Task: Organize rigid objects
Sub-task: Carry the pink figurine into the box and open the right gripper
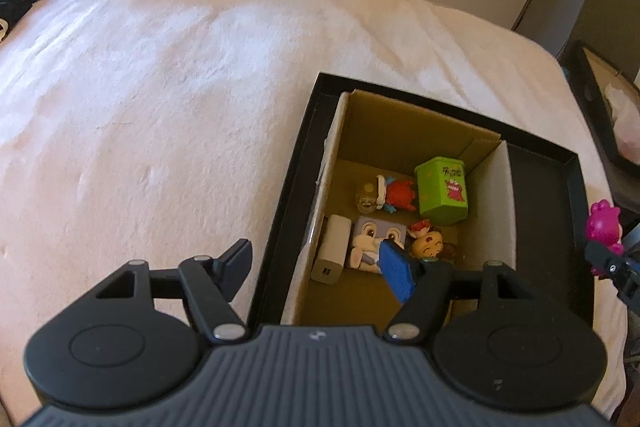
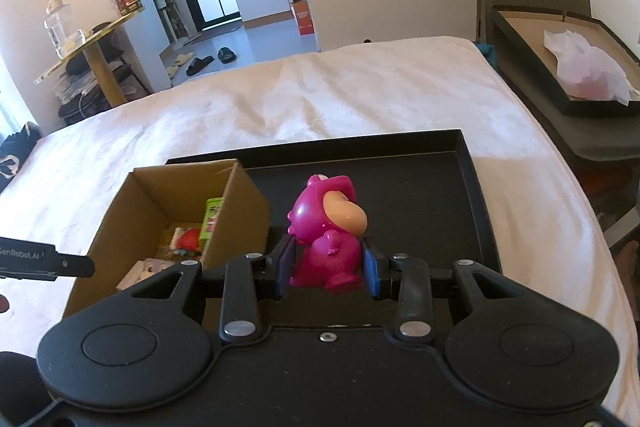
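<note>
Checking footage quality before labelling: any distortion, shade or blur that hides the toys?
Left wrist: fisheye bows the bed; box interior shaded, toys readable. Right wrist: pink toy sharp with small glare; room edges curved.

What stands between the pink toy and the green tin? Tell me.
The cardboard box's right wall alone: the pink toy in the right gripper is outside, the green tin inside. Right wrist view.

Magenta bear figurine (image 2: 324, 247), glossy, tan snout, sat upright and pinched between pads of right hand-held gripper (image 2: 329, 267), over black tray (image 2: 420, 187). Cardboard box (image 2: 240, 211) stood open in tray's left part. Inside it: green tin (image 1: 442, 191) upright in far corner, red crab toy (image 1: 396, 195), white block (image 1: 332, 255) lying flat, bunny figure (image 1: 372, 243), smiling doll head (image 1: 428, 245), all crowded close together.
</note>
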A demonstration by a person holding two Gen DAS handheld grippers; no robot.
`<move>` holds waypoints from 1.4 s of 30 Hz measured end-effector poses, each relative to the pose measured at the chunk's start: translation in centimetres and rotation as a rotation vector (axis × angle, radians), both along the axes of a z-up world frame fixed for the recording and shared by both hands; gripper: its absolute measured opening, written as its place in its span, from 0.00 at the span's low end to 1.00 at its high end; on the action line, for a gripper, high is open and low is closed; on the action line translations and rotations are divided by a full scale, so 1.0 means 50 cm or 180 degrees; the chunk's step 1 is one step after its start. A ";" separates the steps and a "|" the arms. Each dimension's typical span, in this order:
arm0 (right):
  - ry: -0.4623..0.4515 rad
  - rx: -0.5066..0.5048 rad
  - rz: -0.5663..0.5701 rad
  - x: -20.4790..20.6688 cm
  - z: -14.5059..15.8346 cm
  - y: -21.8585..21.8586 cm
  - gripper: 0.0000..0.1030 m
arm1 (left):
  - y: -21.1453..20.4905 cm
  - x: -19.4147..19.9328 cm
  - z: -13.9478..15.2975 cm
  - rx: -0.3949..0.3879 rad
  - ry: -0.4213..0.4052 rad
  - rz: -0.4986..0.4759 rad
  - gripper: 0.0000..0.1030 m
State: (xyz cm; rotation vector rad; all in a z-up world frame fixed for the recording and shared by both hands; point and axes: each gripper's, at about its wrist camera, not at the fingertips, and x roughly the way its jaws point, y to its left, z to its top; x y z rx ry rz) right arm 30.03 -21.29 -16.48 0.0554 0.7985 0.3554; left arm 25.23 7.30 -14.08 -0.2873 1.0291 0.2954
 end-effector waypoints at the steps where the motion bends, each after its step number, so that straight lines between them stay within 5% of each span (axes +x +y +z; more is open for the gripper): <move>1: -0.0002 0.0001 0.0006 -0.003 0.004 0.005 0.34 | 0.001 -0.002 0.001 -0.0013 -0.0008 -0.0001 0.67; 18: 0.0060 0.0080 0.0290 -0.028 0.035 0.125 0.34 | 0.027 -0.029 -0.038 -0.0302 -0.0039 -0.0122 0.53; 32: 0.0189 -0.0113 0.0479 -0.042 0.012 0.204 0.34 | 0.059 -0.029 -0.089 -0.0568 0.0034 -0.0134 0.16; 42: 0.0229 -0.0354 0.0601 -0.050 -0.018 0.247 0.34 | 0.074 -0.034 -0.094 -0.0644 0.0005 -0.0120 0.14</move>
